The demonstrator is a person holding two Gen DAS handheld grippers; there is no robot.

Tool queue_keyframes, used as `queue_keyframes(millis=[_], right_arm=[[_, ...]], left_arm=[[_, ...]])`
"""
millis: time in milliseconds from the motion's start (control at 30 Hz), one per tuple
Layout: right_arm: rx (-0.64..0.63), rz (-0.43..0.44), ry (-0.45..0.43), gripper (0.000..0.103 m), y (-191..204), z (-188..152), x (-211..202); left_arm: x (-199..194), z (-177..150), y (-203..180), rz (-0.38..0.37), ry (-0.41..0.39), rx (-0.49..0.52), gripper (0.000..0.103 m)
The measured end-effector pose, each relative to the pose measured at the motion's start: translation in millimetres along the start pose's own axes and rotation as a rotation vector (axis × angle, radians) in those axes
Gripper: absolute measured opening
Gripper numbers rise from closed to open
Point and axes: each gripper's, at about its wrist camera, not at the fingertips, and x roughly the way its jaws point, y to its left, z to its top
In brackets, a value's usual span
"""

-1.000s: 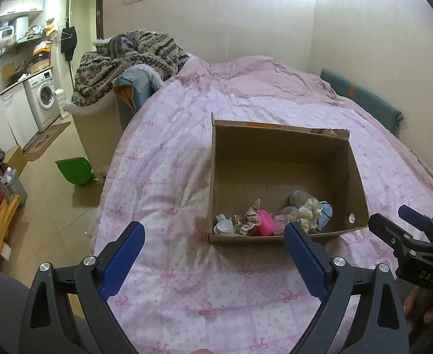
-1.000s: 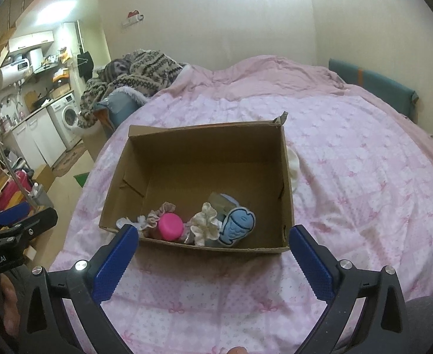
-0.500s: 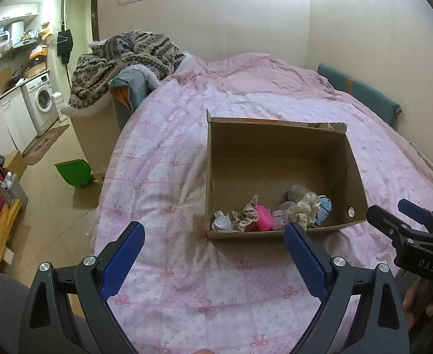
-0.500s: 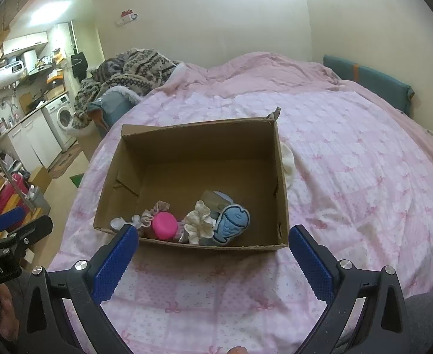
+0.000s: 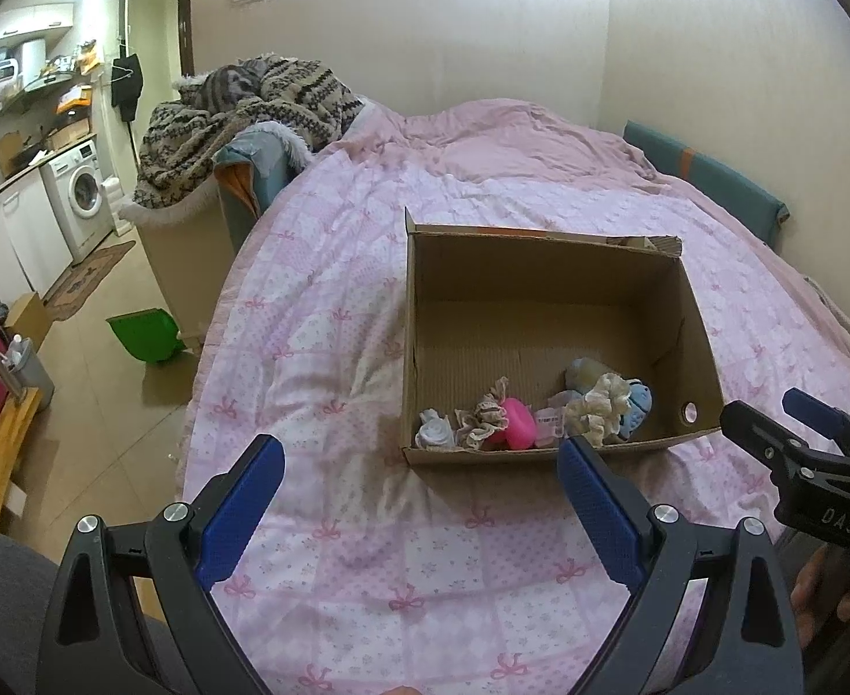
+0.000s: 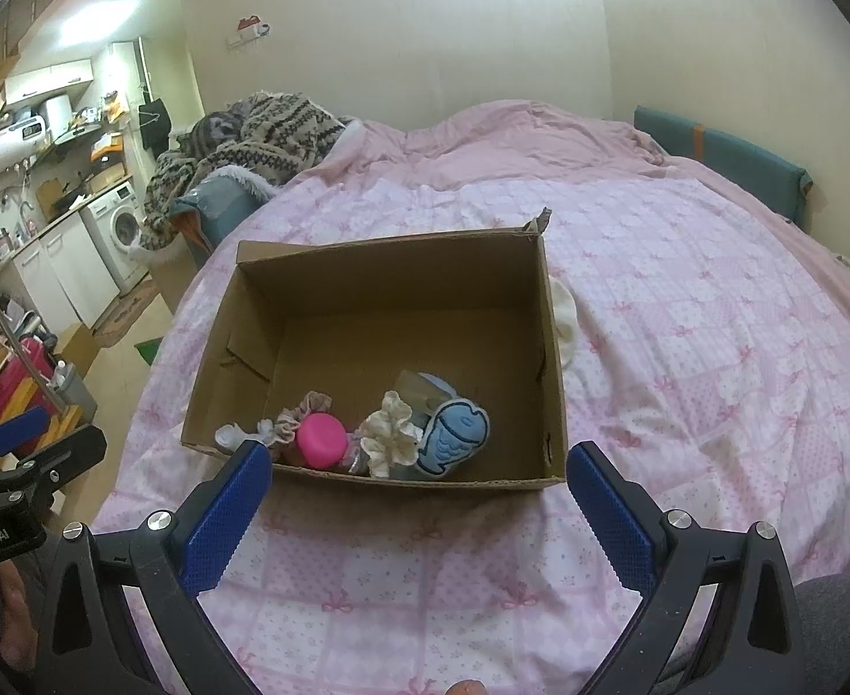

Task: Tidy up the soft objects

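An open cardboard box (image 5: pixel 546 266) (image 6: pixel 390 266) sits on the pink bed. Along its near wall lie several soft items: a pink round piece (image 6: pixel 320 447) (image 5: pixel 514 421), a blue fish-shaped pad (image 6: pixel 452 445), a cream scrunchie (image 6: pixel 389 441) (image 5: pixel 598 405), a lace scrunchie (image 5: pixel 482 418) and a small white piece (image 5: pixel 433 433). My left gripper (image 5: pixel 419 475) is open and empty, above the bed before the box. My right gripper (image 6: pixel 419 480) is open and empty, just before the box's near wall. A white soft item (image 6: pixel 564 318) lies on the bed behind the box's right wall.
The pink quilt (image 5: pixel 367 550) covers the bed. A patterned blanket pile (image 5: pixel 239 110) lies on a chair at the bed's far left. A green dustpan (image 5: pixel 143 336) is on the floor at left. A teal cushion (image 6: pixel 726 162) leans on the right wall.
Both grippers have drawn back and risen slightly, so the box looks a little farther. Both stay open and empty. The items in the box have not moved.
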Motion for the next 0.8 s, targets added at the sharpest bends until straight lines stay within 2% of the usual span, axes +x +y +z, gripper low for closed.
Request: queue_keyframes(millis=[800], right_arm=[[-0.003, -0.001, 0.000, 0.103, 0.8, -0.6, -0.2]], left_arm=[[1.8, -0.4, 0.3, -0.003, -0.002, -0.008, 0.095]])
